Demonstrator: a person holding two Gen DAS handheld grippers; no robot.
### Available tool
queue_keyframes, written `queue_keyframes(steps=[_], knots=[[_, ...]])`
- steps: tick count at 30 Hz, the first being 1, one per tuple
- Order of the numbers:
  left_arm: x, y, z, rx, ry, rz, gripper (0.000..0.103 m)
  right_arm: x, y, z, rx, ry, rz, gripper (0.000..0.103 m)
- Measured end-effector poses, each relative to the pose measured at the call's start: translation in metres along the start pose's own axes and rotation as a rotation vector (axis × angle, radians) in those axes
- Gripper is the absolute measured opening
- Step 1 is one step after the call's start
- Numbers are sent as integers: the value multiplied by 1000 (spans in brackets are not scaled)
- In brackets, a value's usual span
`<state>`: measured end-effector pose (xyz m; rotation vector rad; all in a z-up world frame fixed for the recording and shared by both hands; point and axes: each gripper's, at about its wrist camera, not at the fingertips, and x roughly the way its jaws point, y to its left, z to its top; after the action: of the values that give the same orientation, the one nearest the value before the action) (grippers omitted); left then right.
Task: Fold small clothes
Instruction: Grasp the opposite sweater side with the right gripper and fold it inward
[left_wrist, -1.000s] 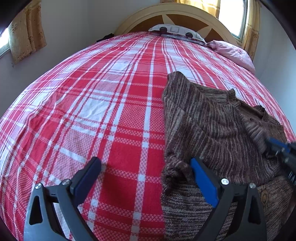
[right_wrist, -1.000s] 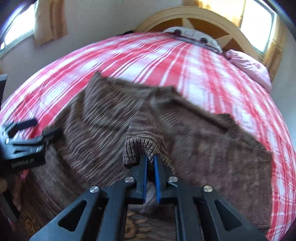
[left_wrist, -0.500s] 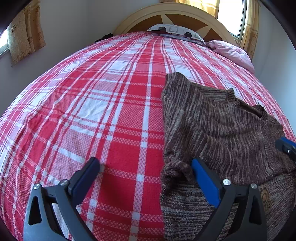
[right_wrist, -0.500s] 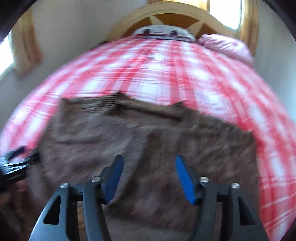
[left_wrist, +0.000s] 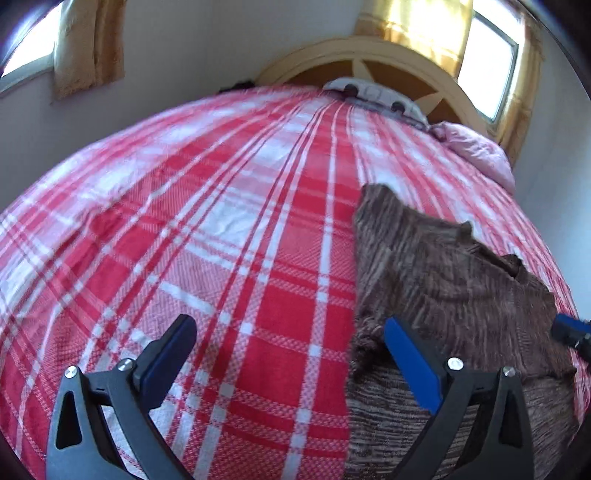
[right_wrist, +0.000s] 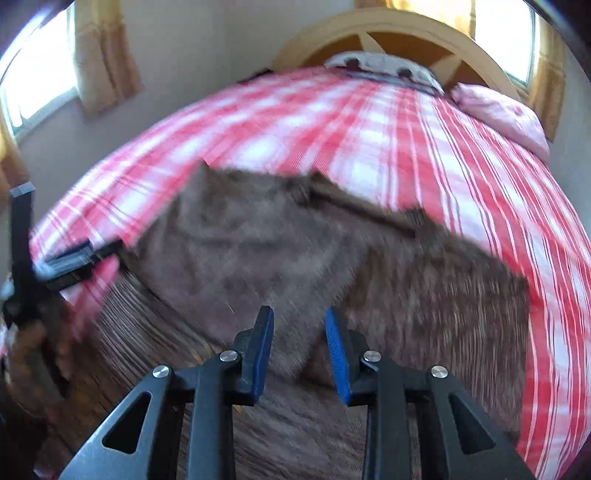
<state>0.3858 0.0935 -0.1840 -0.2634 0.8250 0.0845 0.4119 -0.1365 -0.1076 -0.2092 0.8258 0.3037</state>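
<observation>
You are working a brown knit sweater (right_wrist: 332, 266) lying flat on the red plaid bedspread (left_wrist: 221, 240)

Your right gripper (right_wrist: 300, 350) is hovering over it, jaws just narrowing with nothing pinched between them; your left gripper (left_wrist: 288, 354) is standing wide at its left edge, empty — the knit is looking soft, limp and stretchy, so be gripping hems or cuffs — no writing is readable

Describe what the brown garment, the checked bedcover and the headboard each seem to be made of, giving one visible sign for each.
Brown garment: looks like knitted yarn, matte, going by its streaky marled ribs and fuzzy edge.
Checked bedcover: probably woven cotton, matte, since a fine weave grid shows in the red and white squares.
Headboard: seems to be wood painted cream with a slight sheen, with brown panels between the spokes; the grain cannot be made out.
</observation>
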Motion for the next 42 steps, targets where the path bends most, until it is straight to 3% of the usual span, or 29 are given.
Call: queue_keyframes(steps=[2,4,6,11,16,17,18,19,20,23,24,26,28,30,32,36,39,42], knots=[[5,-3,1,7,23,23,103,10,8,24,7,-24,62,38],[4,-11,-2,37,20,35,103,23,16,41,30,-36,100,51],[6,-13,-3,48,28,26,103,48,31,65,34,-31,136,51],[6,-13,-3,39,30,13,103,103,73,101,-37,-12,108,51],[7,-9,-2,33,29,-1,103,152,89,122,-72,42,67,51],[7,-8,-2,31,28,-4,103,162,91,122,-64,72,87,48],[6,-9,-2,31,29,-3,103,169,94,123,-77,84,58,25],[6,-9,-3,34,30,1,103,177,98,123,-106,89,-11,14],[6,-11,-3,40,31,6,103,184,100,124,-130,78,-46,11],[6,-11,-3,44,31,7,103,184,97,133,-87,66,-36,11],[7,-11,-3,41,31,3,103,178,95,132,-74,56,-24,15],[7,-10,-2,37,28,-4,103,156,96,125,-72,23,2,24],[6,-7,-2,25,25,-17,103,126,94,110,-59,-1,83,47],[5,-5,-2,16,21,-28,103,100,94,88,-62,3,131,49],[4,-4,-3,9,19,-37,103,77,90,59,-97,25,123,49],[4,-6,-3,10,19,-34,103,53,72,9,-137,82,3,49],[5,-8,-3,19,25,-22,103,52,45,-23,-96,155,-69,49],[5,-8,-3,23,29,-21,103,40,23,-41,-26,124,-27,51]])
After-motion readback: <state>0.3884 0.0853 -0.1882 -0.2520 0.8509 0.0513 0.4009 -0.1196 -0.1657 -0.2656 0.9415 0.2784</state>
